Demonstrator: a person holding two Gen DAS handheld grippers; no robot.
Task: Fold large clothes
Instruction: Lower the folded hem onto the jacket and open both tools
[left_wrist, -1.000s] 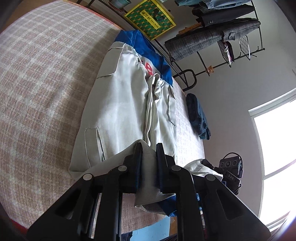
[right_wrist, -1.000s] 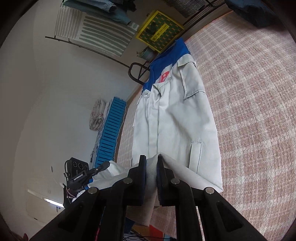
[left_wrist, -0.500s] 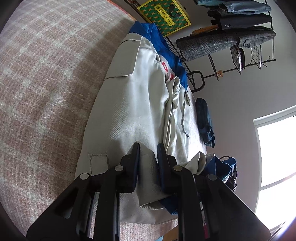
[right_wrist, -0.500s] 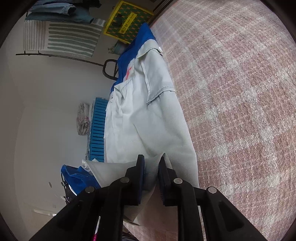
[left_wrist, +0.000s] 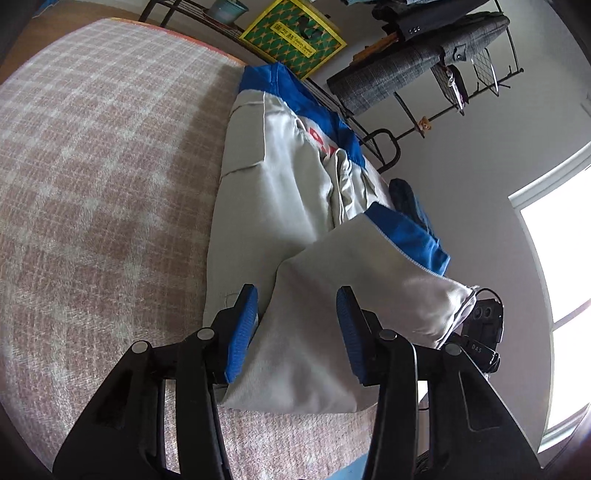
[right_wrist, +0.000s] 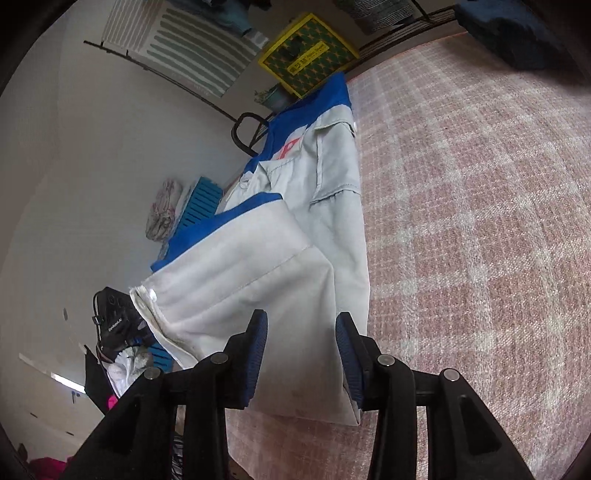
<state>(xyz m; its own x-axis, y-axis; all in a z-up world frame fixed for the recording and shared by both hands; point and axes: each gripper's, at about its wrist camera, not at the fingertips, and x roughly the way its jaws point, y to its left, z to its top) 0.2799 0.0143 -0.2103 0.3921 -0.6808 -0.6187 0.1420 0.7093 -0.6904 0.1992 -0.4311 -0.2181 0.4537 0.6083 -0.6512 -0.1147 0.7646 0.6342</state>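
A light grey jacket with blue shoulders and a red logo (left_wrist: 280, 192) lies lengthwise on the pink checked bed cover (left_wrist: 96, 177). It also shows in the right wrist view (right_wrist: 332, 206). A grey and blue sleeve (left_wrist: 354, 288) lies folded across its near end; it also shows in the right wrist view (right_wrist: 236, 266). My left gripper (left_wrist: 297, 306) is open, its jaws apart over the sleeve's near part. My right gripper (right_wrist: 301, 328) is open over the same near hem.
A clothes rack with hung jackets (left_wrist: 417, 55) and a yellow-green crate (left_wrist: 295, 33) stand beyond the bed's far end. A dark garment (left_wrist: 410, 199) lies at the bed's right edge. A blue crate (right_wrist: 199, 199) and a black device (right_wrist: 114, 321) are on the floor.
Both grippers were shut on the sleeve fabric and carried it over the jacket's near end. Now both have opened and the sleeve lies released on the jacket.
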